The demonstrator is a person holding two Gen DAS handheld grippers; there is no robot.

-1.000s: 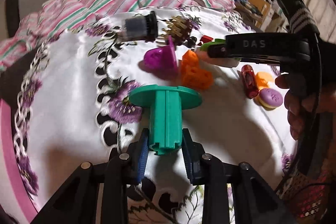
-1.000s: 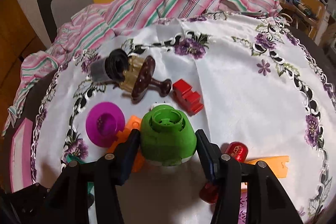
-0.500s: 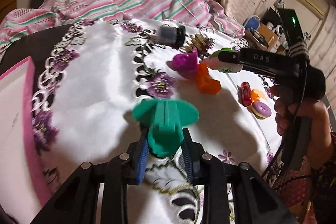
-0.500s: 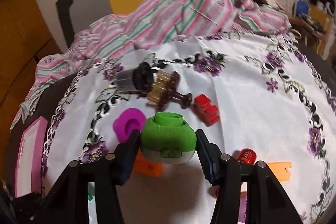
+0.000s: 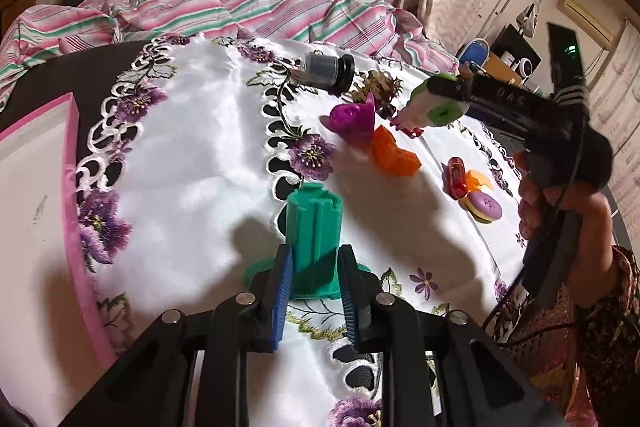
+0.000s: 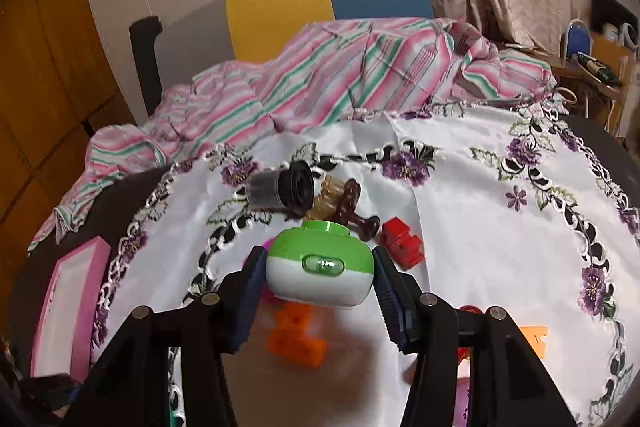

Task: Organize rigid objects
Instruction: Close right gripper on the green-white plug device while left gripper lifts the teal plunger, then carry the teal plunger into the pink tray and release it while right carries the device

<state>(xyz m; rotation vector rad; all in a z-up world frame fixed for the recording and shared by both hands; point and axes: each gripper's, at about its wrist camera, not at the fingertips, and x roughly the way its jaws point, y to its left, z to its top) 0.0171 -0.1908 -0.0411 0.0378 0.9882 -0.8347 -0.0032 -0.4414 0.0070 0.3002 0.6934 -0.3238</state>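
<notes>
My left gripper (image 5: pixel 313 283) is shut on a teal spool (image 5: pixel 314 227) with a round flange; the spool stands with its flange down near the white embroidered tablecloth (image 5: pixel 192 163). My right gripper (image 6: pixel 318 285) is shut on a green and white round part (image 6: pixel 319 267) and holds it above the cloth; it also shows in the left wrist view (image 5: pixel 434 107). On the cloth lie a magenta cone (image 5: pixel 354 119), an orange block (image 5: pixel 394 155), a red block (image 6: pixel 402 241), a dark cylinder (image 6: pixel 282 189) and a brown ribbed piece (image 6: pixel 344 203).
A pink-rimmed white tray (image 5: pixel 36 187) sits at the left edge of the table. A red capsule (image 5: pixel 456 177) and a purple disc (image 5: pixel 484 207) lie at the right. Striped cloth (image 6: pixel 328 75) is heaped at the far edge, with a chair behind it.
My left gripper has turned the teal spool over, flange now down, and drawn it back toward the near left. My right gripper has lifted the green and white part higher and levelled it.
</notes>
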